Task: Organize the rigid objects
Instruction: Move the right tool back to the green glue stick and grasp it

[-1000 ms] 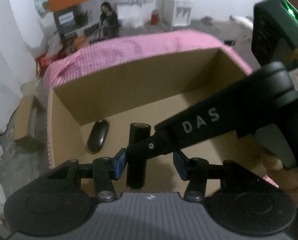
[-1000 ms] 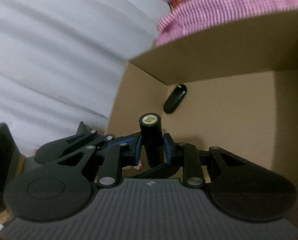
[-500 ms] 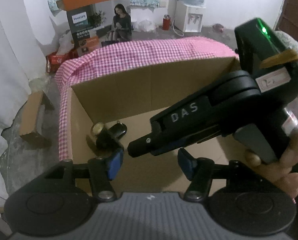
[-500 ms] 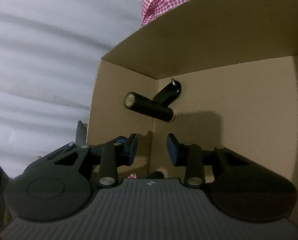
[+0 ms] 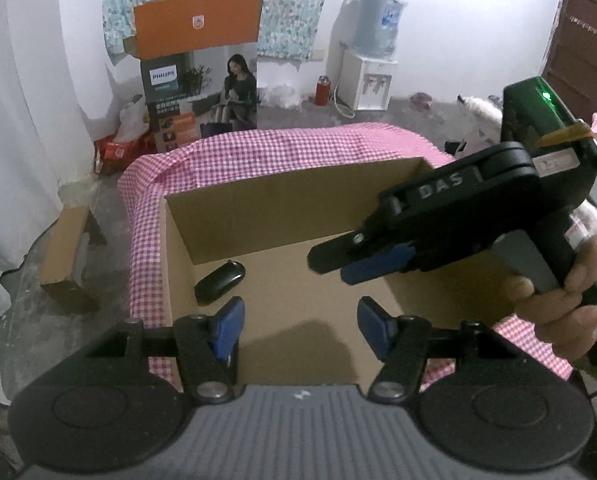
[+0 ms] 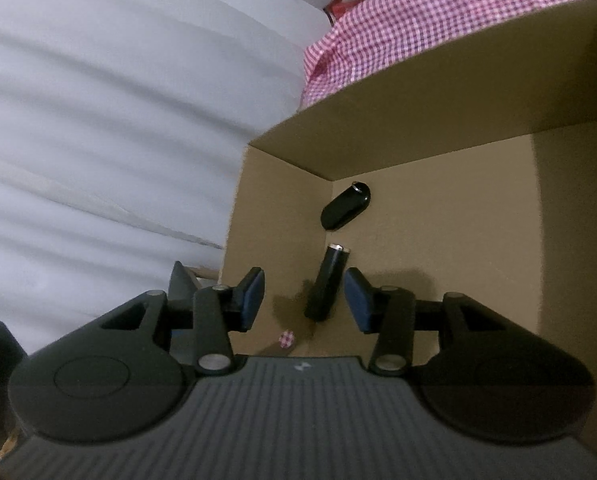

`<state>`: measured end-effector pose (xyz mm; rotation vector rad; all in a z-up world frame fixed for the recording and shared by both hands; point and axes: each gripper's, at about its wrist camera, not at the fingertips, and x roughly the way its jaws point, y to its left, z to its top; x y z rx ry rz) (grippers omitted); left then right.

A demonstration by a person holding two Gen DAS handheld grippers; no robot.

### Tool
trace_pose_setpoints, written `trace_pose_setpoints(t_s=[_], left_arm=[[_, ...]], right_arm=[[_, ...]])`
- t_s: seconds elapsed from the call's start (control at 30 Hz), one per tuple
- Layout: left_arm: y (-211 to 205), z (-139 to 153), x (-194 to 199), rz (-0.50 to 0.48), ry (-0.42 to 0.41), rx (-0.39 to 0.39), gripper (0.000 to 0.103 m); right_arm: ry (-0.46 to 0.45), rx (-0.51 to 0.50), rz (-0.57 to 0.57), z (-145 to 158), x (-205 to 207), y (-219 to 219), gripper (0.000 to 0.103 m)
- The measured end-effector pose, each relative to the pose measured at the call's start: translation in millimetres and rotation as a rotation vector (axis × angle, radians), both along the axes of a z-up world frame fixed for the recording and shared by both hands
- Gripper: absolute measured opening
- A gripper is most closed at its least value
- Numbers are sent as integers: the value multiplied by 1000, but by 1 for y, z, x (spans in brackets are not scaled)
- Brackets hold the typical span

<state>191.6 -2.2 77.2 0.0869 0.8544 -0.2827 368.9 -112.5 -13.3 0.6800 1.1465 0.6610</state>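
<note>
While both jaws stand open and empty, the right gripper (image 6: 304,296) hangs over the cardboard box (image 6: 478,240), the left gripper (image 5: 298,322) at its near edge; a black cylinder (image 6: 328,282) and key fob (image 6: 346,206) lie by a far corner.

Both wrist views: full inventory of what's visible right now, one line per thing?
cardboard box: 1, brown, open top, on the checked cloth
key fob: 1, black, box floor near a corner
cylinder: 1, black with a pale end cap, lying on the box floor beside the key fob, apart from it
checked cloth: 1, pink and white, under the box
Philips carton: 1, orange top, against the far wall
water dispenser: 1, white with a blue bottle, far wall
left hand-held gripper: 1, black with blue pads, open, over the box
right hand-held gripper: 1, black with blue pads, open, above the cylinder
hand: 1, holding the right hand-held gripper's handle
</note>
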Motion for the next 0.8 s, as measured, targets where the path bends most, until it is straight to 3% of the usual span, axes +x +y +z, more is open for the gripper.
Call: trace_pose_setpoints(t_s=[0.27,0.5,0.63,0.8], left_arm=[[-4,12,-41,-26,-58,-58,64],[-36,0,-83,-160,-54,-149,65],[-64,-26,-96,-241,-8,-178,65],[-102,-64,-106,-341,57,-138,59]], right_arm=[[-102,69,-46,28,-52,-31,45],[-208,64,-128,39,-128,-80,45],[-204,-29,-189,19,-164,-98,46],[-144,-130,-225,-31,-189,-91,44]])
